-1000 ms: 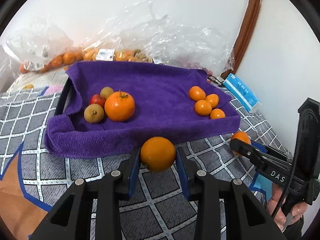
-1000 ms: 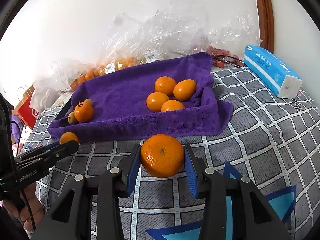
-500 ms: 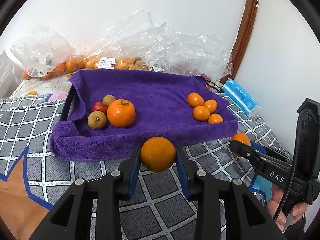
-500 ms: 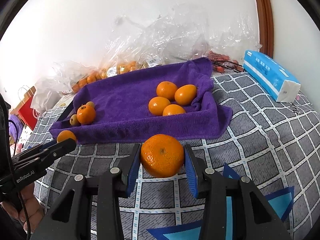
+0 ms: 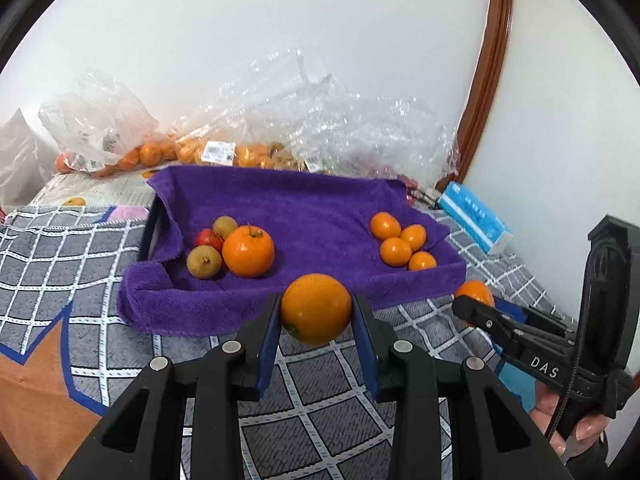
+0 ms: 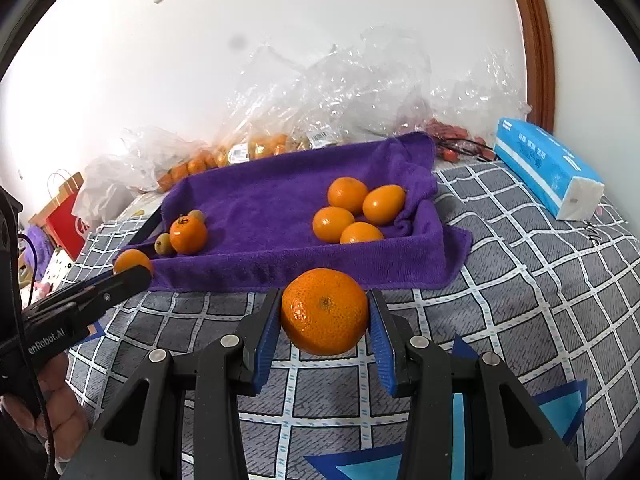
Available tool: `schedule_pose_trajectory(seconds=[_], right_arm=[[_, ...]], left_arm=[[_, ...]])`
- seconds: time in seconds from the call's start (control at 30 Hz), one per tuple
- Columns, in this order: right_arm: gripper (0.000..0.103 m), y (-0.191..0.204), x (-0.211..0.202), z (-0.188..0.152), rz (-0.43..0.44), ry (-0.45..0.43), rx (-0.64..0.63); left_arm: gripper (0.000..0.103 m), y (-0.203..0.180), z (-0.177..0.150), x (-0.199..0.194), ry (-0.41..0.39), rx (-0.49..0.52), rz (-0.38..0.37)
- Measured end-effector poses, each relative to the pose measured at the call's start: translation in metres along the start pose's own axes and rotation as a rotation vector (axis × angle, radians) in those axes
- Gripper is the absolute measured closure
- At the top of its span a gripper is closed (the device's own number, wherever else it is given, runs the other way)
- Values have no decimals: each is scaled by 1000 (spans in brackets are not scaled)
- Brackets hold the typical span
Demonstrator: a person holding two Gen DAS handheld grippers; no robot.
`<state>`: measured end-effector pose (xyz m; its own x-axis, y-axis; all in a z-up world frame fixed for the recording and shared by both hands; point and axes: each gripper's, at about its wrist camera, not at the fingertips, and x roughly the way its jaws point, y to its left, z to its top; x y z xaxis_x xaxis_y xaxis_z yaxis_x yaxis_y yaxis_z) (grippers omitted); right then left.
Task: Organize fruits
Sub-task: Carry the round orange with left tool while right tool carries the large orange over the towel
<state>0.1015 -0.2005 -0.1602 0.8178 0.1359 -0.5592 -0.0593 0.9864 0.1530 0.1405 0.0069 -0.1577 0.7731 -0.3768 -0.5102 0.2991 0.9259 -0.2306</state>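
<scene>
Both grippers stay clamped: left gripper [image 5: 316, 312] on a smooth orange [image 5: 316, 308], right gripper [image 6: 325, 314] on a mandarin [image 6: 325, 311], still hovering just before the purple-towelled tray [image 5: 304, 208]; nothing is released yet.

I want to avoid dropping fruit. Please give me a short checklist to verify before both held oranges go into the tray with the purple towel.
1. Left gripper shut on the smooth orange: ok.
2. Right gripper shut on the dimpled orange: ok.
3. Free towel in the middle of the tray: ok.
4. Group of four small oranges leaves room beside it: ok.
5. Large orange with small brownish fruits sits apart from the drop path: ok.
6. Grip firm enough to hold during the move: cannot tell.
</scene>
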Motion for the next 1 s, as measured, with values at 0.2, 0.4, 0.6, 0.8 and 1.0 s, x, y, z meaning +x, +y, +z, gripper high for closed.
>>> schedule_pose_trajectory(seconds=[0.2, 0.4, 0.6, 0.8, 1.0], right_arm=[[61, 0, -4, 0, 5, -19, 4], [61, 1, -7, 1, -7, -49, 6], [61, 10, -12, 7, -5, -30, -55], [61, 22, -24, 27, 34, -47, -97], [61, 25, -32, 62, 80, -105, -80]], left_arm=[[70, 10, 4, -9, -38, -47, 1], [70, 17, 7, -12, -68, -59, 49], [70, 29, 13, -29, -97, -88, 96], [70, 37, 33, -52, -131, -108, 106], [70, 35, 60, -59, -161, -84, 138]])
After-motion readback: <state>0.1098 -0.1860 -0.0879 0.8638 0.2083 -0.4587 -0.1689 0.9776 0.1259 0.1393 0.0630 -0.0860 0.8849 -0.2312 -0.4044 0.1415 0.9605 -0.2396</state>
